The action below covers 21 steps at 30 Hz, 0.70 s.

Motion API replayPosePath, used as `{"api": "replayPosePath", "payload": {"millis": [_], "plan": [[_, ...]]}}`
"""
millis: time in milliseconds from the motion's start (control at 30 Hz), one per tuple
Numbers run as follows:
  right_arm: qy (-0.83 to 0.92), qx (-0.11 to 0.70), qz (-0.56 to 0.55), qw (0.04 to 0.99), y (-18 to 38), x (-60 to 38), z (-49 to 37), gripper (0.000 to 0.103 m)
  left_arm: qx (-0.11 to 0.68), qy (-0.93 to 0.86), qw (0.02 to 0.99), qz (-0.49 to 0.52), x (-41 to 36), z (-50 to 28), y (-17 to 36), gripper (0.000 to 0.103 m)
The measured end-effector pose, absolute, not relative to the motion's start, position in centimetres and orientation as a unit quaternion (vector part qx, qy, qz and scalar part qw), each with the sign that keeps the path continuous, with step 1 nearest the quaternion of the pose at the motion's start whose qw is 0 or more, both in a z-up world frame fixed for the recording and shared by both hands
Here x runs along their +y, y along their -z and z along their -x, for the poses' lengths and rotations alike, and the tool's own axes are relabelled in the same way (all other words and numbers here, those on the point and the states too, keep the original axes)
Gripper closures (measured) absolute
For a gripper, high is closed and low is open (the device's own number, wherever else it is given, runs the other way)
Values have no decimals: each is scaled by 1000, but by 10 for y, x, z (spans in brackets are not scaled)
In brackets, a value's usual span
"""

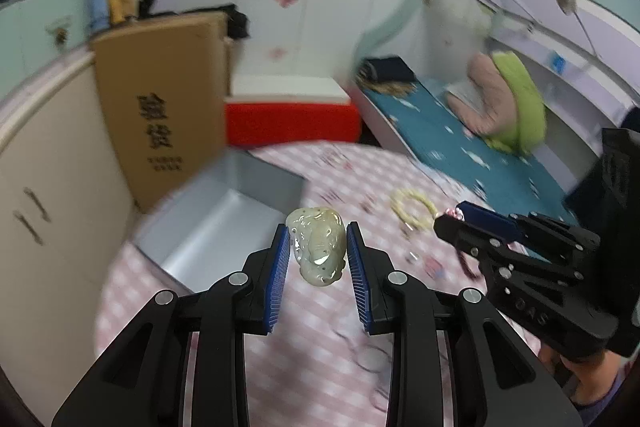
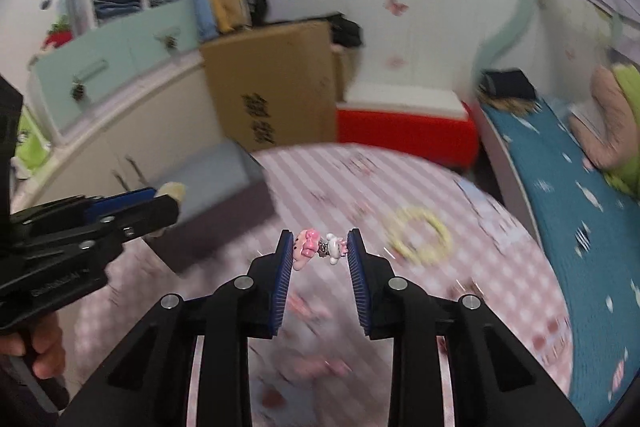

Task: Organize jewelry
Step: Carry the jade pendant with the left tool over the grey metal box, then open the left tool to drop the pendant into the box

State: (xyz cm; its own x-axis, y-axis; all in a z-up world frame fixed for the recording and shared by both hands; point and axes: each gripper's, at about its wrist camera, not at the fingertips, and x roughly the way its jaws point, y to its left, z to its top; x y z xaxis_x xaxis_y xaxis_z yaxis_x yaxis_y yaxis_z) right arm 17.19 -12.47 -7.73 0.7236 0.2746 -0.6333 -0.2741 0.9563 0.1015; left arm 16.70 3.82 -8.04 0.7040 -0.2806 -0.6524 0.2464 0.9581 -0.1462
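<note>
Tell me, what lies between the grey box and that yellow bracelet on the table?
Only pink checked tablecloth, seen in the right wrist view between grey box and yellow bracelet.

Left gripper (image 1: 318, 247): matte black moulded linkage arms with round silver pivot pins. Blue ribbed pads (image 1: 280, 275) line the inner faces of the jaws. Right gripper (image 2: 318, 251): identical black body, silver pins and blue ribbed pads. Small silver screws and faint lettering mark the housing sides. Bare-skinned hand (image 2: 44, 351) at lower left of the right wrist view.
</note>
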Motion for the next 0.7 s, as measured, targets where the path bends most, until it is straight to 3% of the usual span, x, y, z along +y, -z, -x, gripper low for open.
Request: {"api": "replayPosePath", "payload": {"millis": [233, 700], "plan": [[-213, 345, 1, 914, 70, -64, -219, 76, 368, 96, 924, 37, 77, -192, 78, 74], [-236, 397, 33, 887, 105, -12, -260, 76, 422, 72, 903, 48, 108, -223, 128, 73]]}}
